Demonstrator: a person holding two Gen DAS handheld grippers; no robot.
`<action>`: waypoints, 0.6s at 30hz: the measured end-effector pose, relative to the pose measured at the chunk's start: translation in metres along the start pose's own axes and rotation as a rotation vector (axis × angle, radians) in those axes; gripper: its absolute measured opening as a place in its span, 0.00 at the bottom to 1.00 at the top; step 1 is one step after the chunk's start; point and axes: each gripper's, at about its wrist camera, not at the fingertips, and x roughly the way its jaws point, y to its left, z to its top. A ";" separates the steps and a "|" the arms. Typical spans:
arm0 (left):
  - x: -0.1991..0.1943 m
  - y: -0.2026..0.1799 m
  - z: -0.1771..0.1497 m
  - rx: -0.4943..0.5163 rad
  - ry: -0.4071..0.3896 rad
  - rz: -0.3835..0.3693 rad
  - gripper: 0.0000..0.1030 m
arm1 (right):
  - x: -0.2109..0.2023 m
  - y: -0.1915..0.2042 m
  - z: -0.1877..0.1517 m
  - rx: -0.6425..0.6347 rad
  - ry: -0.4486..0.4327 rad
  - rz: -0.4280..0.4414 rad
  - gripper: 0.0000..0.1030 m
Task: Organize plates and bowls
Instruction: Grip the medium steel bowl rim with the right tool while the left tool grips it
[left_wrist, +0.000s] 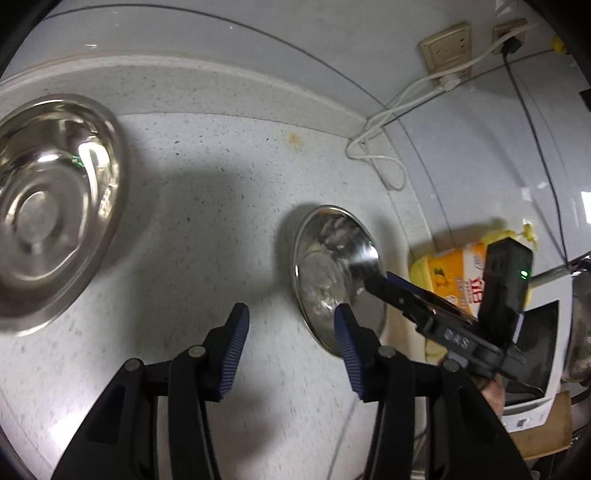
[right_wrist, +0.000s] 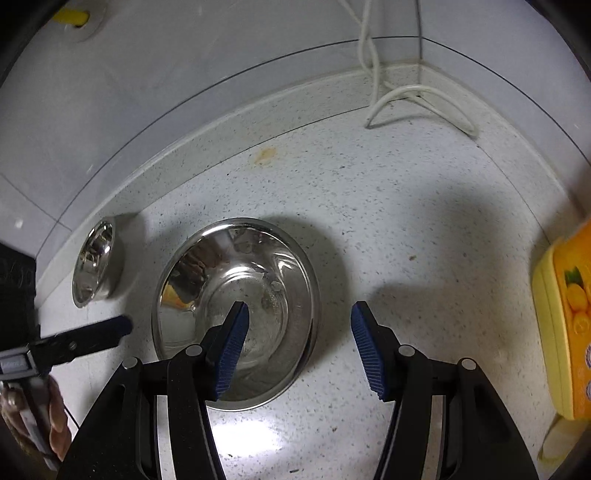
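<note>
In the left wrist view, we are holding our left gripper (left_wrist: 291, 332) spread and empty, the large steel bowl (left_wrist: 48, 221) sitting at frame left. In the right wrist view, our right gripper (right_wrist: 299, 332) is hanging spread over the nearer bowl (right_wrist: 236, 310); we judge its rim needs pinching next.

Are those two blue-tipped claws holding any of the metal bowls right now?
No. The left gripper and right gripper are both open and empty; the bowl sits untouched.

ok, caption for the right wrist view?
Open right gripper above a steel bowl on the speckled counter.
</note>
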 end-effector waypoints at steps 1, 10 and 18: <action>0.004 0.000 0.001 0.000 0.001 0.003 0.45 | 0.002 0.001 0.000 -0.008 0.005 0.001 0.50; 0.027 0.001 0.008 0.014 0.006 -0.008 0.20 | 0.016 0.006 -0.004 -0.067 0.021 -0.001 0.13; -0.002 -0.007 -0.012 0.026 0.001 -0.041 0.09 | 0.000 0.009 -0.019 -0.076 0.009 0.022 0.12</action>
